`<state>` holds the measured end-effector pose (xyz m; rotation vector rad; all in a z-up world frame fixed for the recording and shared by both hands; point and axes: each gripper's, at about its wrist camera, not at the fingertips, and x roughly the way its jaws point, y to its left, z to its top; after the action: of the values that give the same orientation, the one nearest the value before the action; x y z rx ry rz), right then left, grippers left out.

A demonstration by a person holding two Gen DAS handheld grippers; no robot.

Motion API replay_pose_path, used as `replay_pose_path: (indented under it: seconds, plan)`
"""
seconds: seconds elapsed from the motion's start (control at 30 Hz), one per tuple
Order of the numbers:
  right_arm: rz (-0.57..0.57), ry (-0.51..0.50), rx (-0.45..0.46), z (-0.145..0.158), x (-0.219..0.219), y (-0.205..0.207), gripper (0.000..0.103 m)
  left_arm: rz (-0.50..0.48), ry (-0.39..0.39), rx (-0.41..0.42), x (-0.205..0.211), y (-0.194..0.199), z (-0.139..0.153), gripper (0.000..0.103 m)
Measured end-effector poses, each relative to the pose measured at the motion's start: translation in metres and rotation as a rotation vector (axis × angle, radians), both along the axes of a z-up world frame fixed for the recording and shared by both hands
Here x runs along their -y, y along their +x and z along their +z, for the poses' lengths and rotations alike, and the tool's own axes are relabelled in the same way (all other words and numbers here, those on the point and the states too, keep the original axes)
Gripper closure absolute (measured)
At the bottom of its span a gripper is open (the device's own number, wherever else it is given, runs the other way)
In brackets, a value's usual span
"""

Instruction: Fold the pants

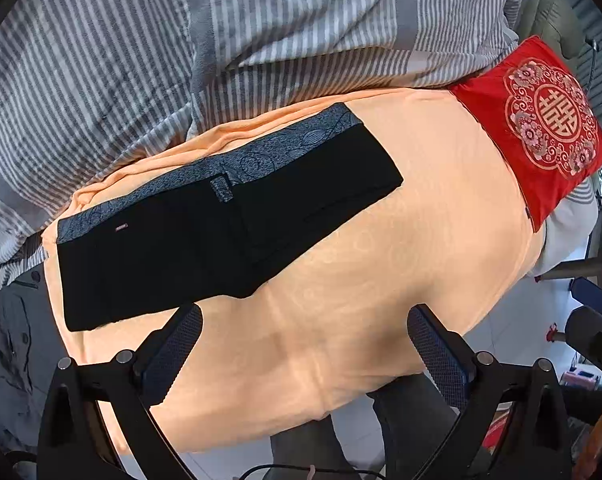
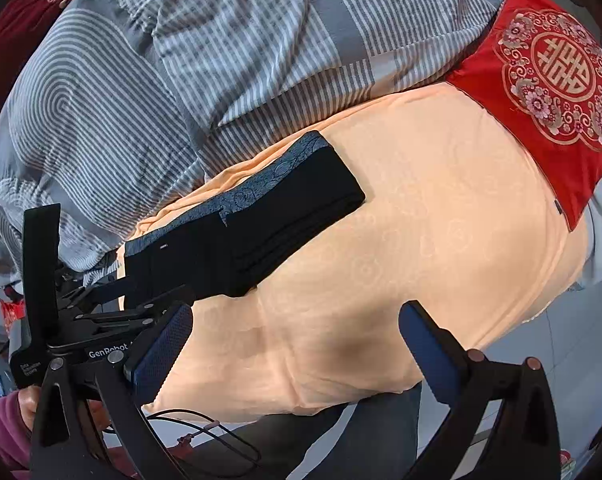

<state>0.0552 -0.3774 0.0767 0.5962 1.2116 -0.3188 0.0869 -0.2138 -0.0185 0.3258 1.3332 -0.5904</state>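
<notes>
The black pants (image 1: 205, 240) lie folded into a compact rectangle on the orange sheet (image 1: 381, 280), their grey patterned waistband along the far edge. They also show in the right wrist view (image 2: 253, 240). My left gripper (image 1: 305, 344) is open and empty, just in front of the pants' near edge. My right gripper (image 2: 297, 344) is open and empty, over the bare sheet to the right of the pants. The left gripper's body (image 2: 81, 320) shows at the left of the right wrist view, close to the pants' near left corner.
A grey striped duvet (image 1: 221, 40) is bunched behind the sheet. A red embroidered cushion (image 1: 541, 120) lies at the far right. The bed's near edge drops to a pale tiled floor (image 1: 513, 320). A grey garment (image 1: 9, 340) lies at the left.
</notes>
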Motion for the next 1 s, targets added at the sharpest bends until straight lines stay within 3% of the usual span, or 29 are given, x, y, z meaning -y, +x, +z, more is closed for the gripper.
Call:
replay_pose_path:
  seconds: [0.4, 0.6, 1.0]
  plan:
    - [-0.115, -0.031, 0.042, 0.021, 0.011, -0.036, 0.000, -0.136, -0.003, 0.004, 0.037, -0.016, 0.004, 0.000]
    - [-0.189, -0.019, 0.032, 0.018, 0.015, -0.056, 0.000, -0.210, -0.003, 0.011, 0.055, -0.030, 0.006, 0.000]
    - [-0.247, -0.043, 0.053, 0.030, 0.019, -0.079, 0.000, -0.259, -0.002, 0.005, 0.070, -0.044, 0.007, 0.000]
